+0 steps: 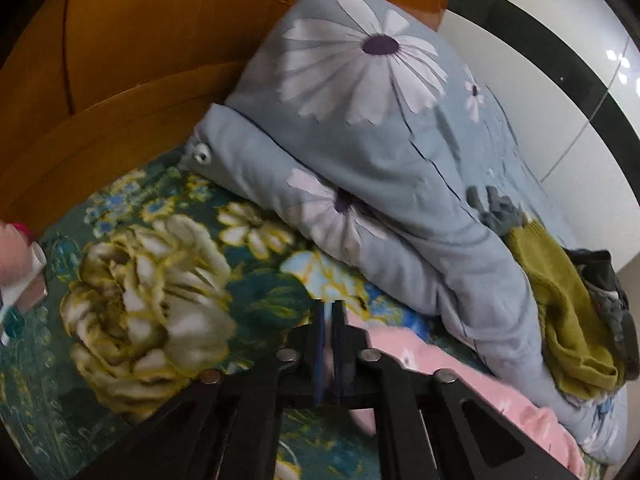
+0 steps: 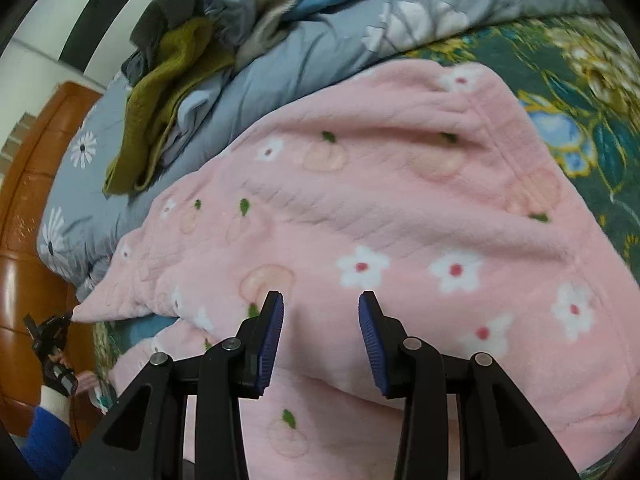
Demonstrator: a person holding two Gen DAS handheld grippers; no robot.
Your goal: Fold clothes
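Pink fleece garment spread on the bed.

My left gripper (image 1: 329, 312) has its jaws closed on a corner of the pink garment (image 2: 400, 208); my right gripper (image 2: 321, 336) hovers over it, jaws apart and empty. It lies on the green floral blanket (image 1: 132, 280), beside the grey-blue quilt (image 1: 360, 128).

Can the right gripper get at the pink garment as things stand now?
Probably yes. The right gripper hangs open just above the pink garment, and nothing lies between its fingers and the fleece.
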